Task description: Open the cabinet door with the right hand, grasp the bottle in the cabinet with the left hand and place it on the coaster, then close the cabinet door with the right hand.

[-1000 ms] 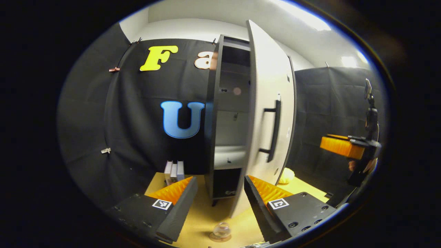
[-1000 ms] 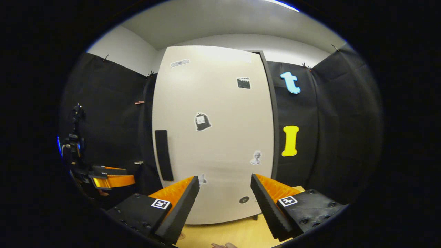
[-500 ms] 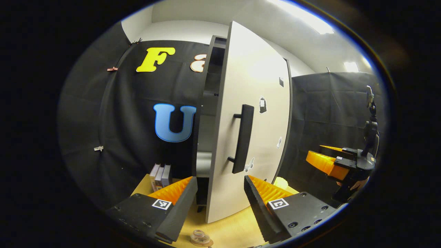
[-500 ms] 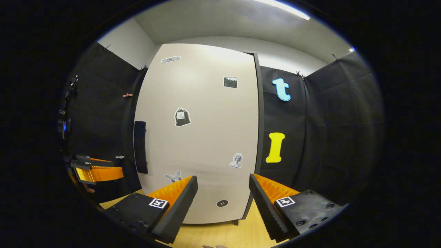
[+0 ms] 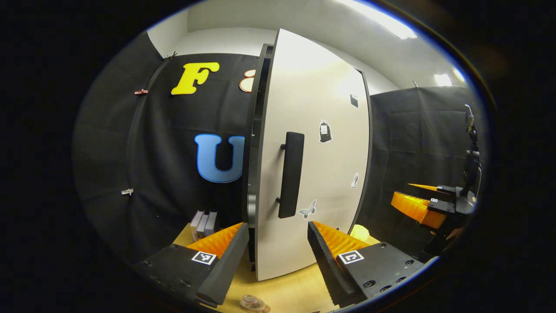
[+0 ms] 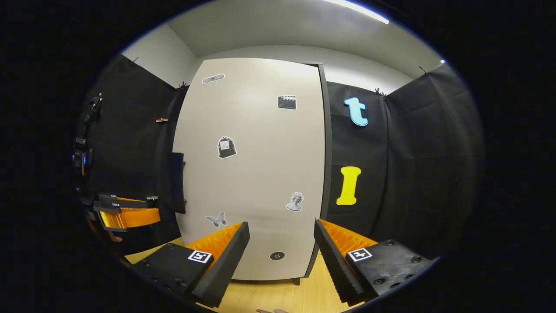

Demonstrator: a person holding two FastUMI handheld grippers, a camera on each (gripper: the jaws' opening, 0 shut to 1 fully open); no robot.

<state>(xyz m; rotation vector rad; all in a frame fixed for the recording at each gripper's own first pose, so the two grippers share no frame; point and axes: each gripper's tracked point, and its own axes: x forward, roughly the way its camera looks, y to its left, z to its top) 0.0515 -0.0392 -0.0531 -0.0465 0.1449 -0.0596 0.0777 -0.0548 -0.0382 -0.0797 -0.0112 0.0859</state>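
My left gripper (image 5: 274,252) hangs wide open with nothing between its fingers, low over the wooden table (image 5: 286,291). Just ahead of it stands the cabinet (image 5: 254,143), its pale door (image 5: 321,174) almost closed, a narrow dark gap left along the handle side. The black bar handle (image 5: 290,174) runs upright on the door, with small stickers to its right, a butterfly sticker (image 5: 307,210) among them. At the near edge of the table, below my left fingers, the clear bottle (image 5: 251,301) sits on the coaster (image 5: 263,308), both partly cut off by the edge of the view. A few books (image 5: 203,222) stand on the table left of the cabinet. My right gripper (image 6: 281,256) is also spread wide and empty, facing the door front without touching it. In the left gripper view it shows far right (image 5: 423,204), well apart from the door. In the right gripper view my left gripper shows at the far left.
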